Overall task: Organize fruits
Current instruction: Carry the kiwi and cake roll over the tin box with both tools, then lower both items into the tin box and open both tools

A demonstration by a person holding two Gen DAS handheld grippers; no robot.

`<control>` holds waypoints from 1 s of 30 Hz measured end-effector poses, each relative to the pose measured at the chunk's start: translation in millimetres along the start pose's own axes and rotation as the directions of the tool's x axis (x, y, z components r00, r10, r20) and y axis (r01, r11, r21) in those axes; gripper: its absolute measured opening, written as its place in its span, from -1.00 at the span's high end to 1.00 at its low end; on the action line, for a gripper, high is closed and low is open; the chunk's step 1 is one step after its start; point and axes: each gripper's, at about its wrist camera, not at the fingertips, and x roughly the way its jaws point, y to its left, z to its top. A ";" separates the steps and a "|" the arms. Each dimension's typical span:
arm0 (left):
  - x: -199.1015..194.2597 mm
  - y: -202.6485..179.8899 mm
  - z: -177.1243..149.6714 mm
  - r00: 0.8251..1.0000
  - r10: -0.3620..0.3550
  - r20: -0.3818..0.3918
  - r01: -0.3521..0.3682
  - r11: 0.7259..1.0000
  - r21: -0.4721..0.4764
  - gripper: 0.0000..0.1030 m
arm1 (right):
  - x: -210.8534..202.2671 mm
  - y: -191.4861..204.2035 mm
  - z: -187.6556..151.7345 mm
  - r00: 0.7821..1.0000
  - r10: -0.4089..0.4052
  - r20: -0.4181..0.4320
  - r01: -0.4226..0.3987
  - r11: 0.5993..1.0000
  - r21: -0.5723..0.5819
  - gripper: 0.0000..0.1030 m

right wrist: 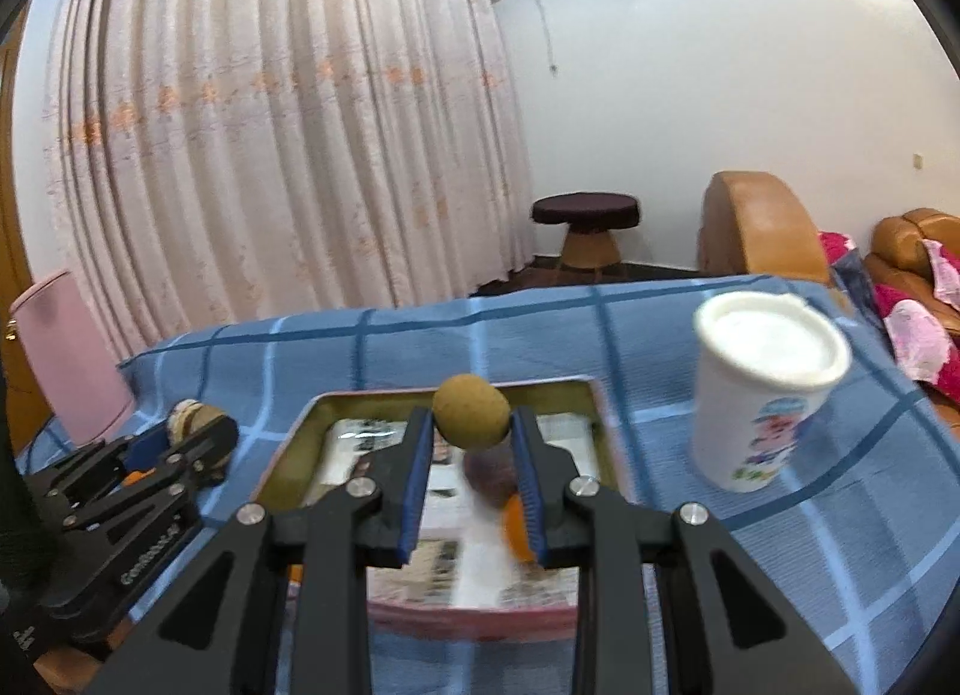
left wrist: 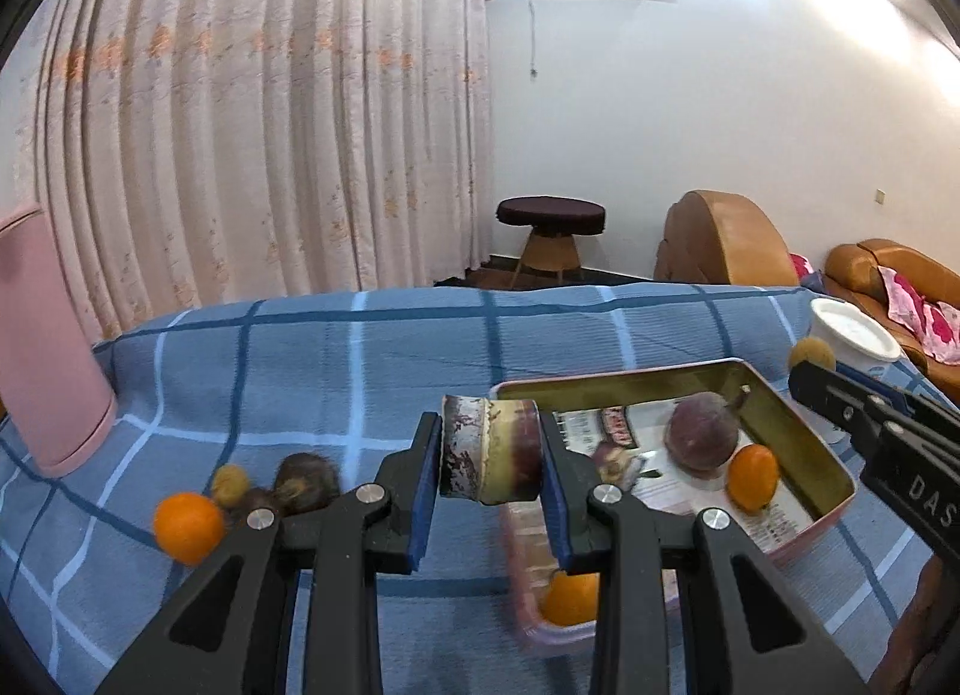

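Observation:
My left gripper [left wrist: 491, 446] is shut on a short purple-and-cream cane piece [left wrist: 489, 449], held above the blue checked cloth beside the tray's left end. My right gripper [right wrist: 471, 428] is shut on a small round tan fruit [right wrist: 471, 410], over the far part of the metal tray [right wrist: 282, 455]. In the paper-lined tray [left wrist: 618, 382] lie a purple round fruit [left wrist: 701, 436] and a small orange fruit [left wrist: 753, 478]. Loose on the cloth at the left are an orange [left wrist: 189, 527], a small yellowish fruit [left wrist: 230, 484] and brown fruits [left wrist: 306, 482]. Another orange [left wrist: 570, 599] lies partly hidden under my left fingers.
A white lidded cup [right wrist: 762, 389] stands right of the tray. A pink cylinder [left wrist: 48, 359] stands at the cloth's left edge. Beyond the table are a curtain, a dark stool [left wrist: 551, 212] and orange sofas [left wrist: 726, 239]. The far half of the cloth [left wrist: 360, 347] is bare.

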 end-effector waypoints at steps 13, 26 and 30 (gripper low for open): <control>25.8 -53.1 -4.5 0.995 -0.077 -0.069 0.083 0.993 0.087 0.37 | 17.2 -32.0 0.5 0.996 -0.015 -0.088 0.019 0.999 0.049 0.42; 32.1 -51.2 -6.8 0.992 -0.053 -0.114 0.063 0.994 0.086 0.37 | 38.3 -21.4 -13.8 0.979 0.068 -0.193 -0.060 0.997 0.045 0.42; 33.4 -49.0 -7.2 0.991 -0.048 -0.122 0.058 0.995 0.076 0.37 | 38.8 -21.3 -14.8 0.978 0.071 -0.197 -0.063 0.997 0.047 0.38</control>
